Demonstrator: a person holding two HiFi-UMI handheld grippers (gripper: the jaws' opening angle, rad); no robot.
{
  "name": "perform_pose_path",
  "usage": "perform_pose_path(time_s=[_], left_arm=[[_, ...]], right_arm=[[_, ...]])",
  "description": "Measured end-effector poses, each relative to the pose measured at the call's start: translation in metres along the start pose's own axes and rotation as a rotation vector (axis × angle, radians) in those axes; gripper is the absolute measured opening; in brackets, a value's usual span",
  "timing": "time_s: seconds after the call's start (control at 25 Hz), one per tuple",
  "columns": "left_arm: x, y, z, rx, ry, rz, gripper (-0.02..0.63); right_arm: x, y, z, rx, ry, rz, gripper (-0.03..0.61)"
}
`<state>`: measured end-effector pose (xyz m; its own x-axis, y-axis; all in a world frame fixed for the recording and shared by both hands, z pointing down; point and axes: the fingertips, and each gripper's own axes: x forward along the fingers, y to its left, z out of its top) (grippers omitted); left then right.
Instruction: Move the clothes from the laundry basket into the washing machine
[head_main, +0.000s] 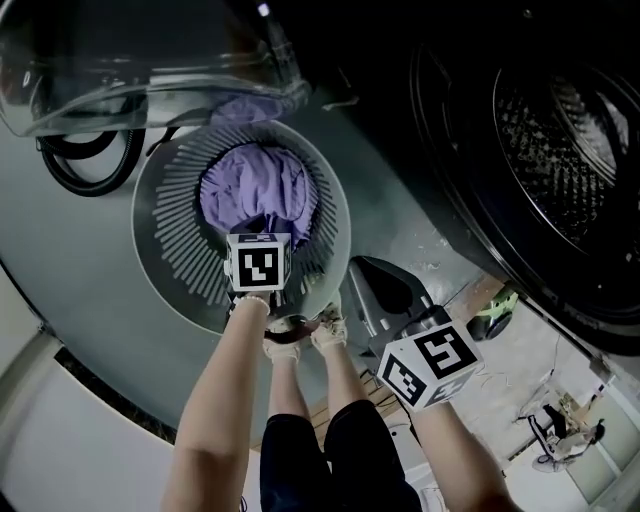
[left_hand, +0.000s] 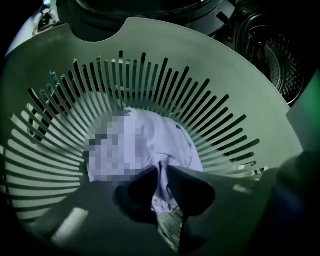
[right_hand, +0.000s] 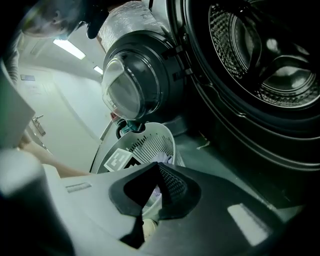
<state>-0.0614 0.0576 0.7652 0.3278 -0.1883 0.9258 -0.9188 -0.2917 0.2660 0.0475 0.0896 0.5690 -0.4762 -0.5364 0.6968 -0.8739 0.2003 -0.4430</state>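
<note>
The left gripper (left_hand: 161, 171) reaches down into a pale, round, slotted laundry basket (head_main: 165, 250). Its jaws are clamped on a fold of a lilac garment (left_hand: 150, 145), which lies bunched at the bottom of the basket, directly below and ahead of this gripper. Part of the cloth cannot be made out in the left gripper view, and what kind of garment it is cannot be told. From the head view this gripper's jaws are hidden under its marker cube (head_main: 260, 262).

The right gripper (right_hand: 156, 169) is held beside the basket, its jaws together with nothing between them. Ahead of it and to its right stands the washing machine, with its dark perforated drum (right_hand: 260, 55) open and cut off by the frame edge. The machine's round glass door (right_hand: 131, 90) hangs open beyond the basket.

The only print in view is the black-and-white square pattern on each cube; the right one (head_main: 430, 365) shows two faces. The person's bare legs (head_main: 300, 400) are partly hidden by the arms.
</note>
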Motion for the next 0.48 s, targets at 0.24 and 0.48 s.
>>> perform_pose_path(time_s=[0.24, 0.48], left_arm=[[-0.040, -0.017, 0.023, 0.008, -0.109, -0.062, 0.028], [-0.132, -0.052, 0.051, 0.075, -0.262, -0.170, 0.028]], right_arm=[[-0.005, 0.000, 0.000, -0.059, 0.043, -0.062, 0.023], [-0.018, 0.021, 0.025, -0.173, 0.056, -0.032, 0.049]])
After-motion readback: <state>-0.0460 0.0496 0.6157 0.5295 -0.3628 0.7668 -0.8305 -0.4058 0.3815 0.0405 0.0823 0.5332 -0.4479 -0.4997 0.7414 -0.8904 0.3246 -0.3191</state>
